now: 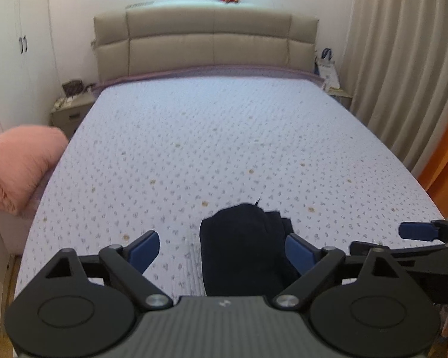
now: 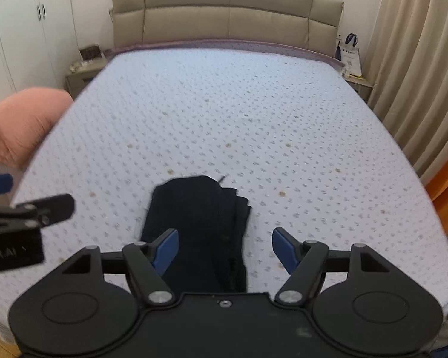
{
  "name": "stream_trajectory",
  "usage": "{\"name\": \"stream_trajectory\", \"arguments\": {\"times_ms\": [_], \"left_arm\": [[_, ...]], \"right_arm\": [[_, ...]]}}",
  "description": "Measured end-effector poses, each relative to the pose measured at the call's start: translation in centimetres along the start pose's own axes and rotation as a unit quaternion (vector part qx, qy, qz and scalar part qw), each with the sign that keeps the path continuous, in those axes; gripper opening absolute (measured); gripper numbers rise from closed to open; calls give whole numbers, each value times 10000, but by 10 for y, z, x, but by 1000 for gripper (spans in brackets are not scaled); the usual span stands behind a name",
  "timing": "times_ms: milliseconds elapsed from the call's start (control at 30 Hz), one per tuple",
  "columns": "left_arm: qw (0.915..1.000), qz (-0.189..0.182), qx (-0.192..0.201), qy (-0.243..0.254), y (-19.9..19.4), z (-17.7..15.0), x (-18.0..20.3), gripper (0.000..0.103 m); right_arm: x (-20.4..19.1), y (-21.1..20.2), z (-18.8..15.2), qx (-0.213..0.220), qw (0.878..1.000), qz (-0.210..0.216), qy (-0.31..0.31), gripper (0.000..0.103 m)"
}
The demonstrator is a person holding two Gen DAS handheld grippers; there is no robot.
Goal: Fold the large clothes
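Note:
A dark navy garment (image 1: 242,247) lies folded into a narrow stack on the pale flowered bedsheet (image 1: 212,149), near the foot of the bed. My left gripper (image 1: 222,249) hangs above it, blue pads wide apart and nothing between them. In the right wrist view the same garment (image 2: 200,226) lies below my right gripper (image 2: 224,249), which is open and clear of the cloth too. The right gripper's blue fingertip (image 1: 418,230) shows at the right edge of the left wrist view. The left gripper's black finger (image 2: 56,207) shows at the left edge of the right wrist view.
A pink blanket (image 1: 21,164) is piled off the bed's left side. A beige padded headboard (image 1: 206,41) stands at the far end, with nightstands (image 1: 71,113) on both sides. Curtains (image 1: 403,74) hang along the right, and white wardrobe doors (image 1: 15,59) line the left wall.

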State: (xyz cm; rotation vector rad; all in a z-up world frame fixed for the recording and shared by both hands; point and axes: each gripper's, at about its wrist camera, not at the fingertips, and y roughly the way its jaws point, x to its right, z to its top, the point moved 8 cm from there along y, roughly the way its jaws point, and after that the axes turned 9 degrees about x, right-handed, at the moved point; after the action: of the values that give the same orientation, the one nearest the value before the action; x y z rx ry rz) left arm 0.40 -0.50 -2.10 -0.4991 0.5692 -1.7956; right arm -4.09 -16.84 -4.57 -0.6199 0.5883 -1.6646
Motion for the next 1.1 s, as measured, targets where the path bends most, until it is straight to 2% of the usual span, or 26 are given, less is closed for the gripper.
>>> {"name": "stream_trajectory", "arguments": {"times_ms": [333, 800, 1100], "left_arm": [[9989, -40, -385, 270, 20, -20, -5, 93], [9978, 1, -604, 288, 35, -29, -18, 93], [9976, 65, -586, 364, 37, -27, -24, 93]], "right_arm": [[-11, 22, -26, -539, 9985, 40, 35, 83], [-13, 33, -30, -740, 9970, -47, 202, 83], [-18, 37, -30, -794, 9966, -9, 206, 83]]}}
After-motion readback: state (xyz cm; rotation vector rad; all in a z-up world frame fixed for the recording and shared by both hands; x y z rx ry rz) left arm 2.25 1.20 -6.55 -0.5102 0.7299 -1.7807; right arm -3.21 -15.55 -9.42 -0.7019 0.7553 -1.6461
